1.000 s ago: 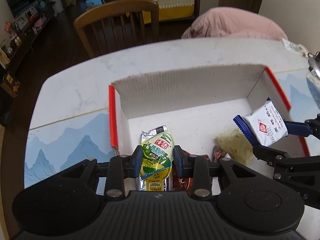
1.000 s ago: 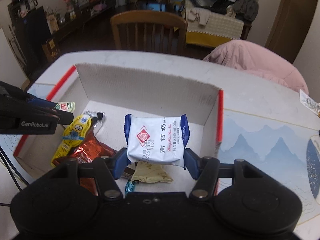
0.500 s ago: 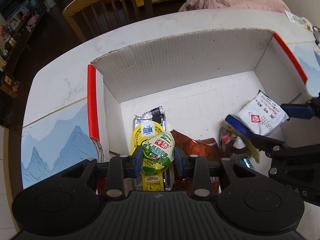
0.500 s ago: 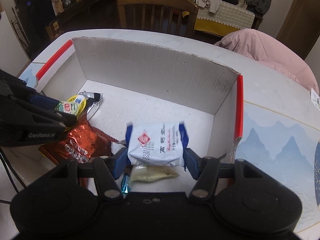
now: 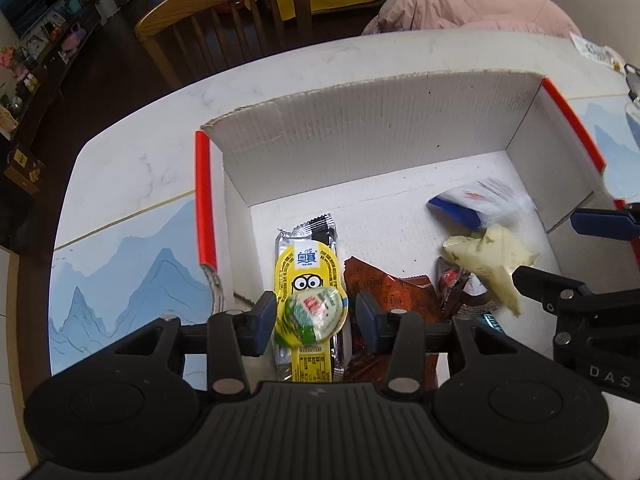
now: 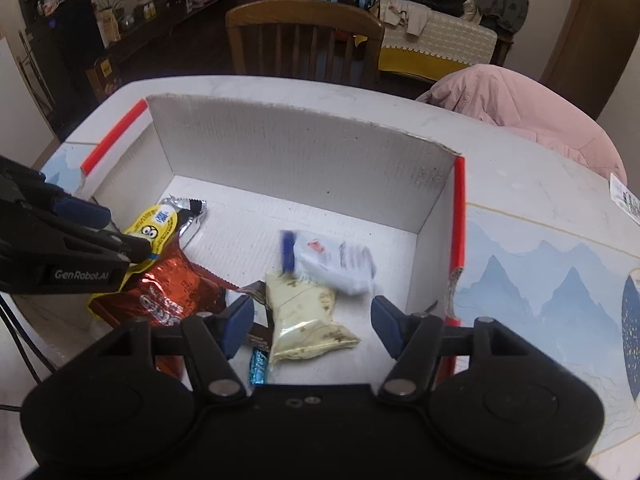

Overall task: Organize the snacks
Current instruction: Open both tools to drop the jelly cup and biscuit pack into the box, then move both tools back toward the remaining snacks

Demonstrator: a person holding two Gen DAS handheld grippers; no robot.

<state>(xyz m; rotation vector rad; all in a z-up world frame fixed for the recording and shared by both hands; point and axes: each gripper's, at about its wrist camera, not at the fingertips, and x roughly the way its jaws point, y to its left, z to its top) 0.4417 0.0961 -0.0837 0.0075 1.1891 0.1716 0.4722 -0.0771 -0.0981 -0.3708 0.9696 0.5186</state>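
Observation:
A white cardboard box (image 5: 380,128) with red edges holds the snacks. My left gripper (image 5: 316,322) hovers over its near left part, jaws opening. A green-and-white packet (image 5: 312,314), blurred, sits loose between the pads above a yellow cartoon packet (image 5: 306,268). My right gripper (image 6: 312,326) stands open over the box's (image 6: 300,160) near right part. A white packet with blue ends (image 6: 332,260), blurred, lies free beyond its fingers, against a pale yellow packet (image 6: 304,320). A red foil packet (image 6: 176,292) lies between the two grippers.
A wooden chair (image 6: 304,36) stands at the table's far side, with a pink jacket (image 6: 520,112) at the far right. The table (image 5: 132,184) has a marble top and a blue mountain-print mat. A small wrapper (image 6: 624,196) lies at the right edge.
Both grippers have opened. The white-and-blue packet has left the right jaws and dropped into the box. The green packet has come loose between the left pads.

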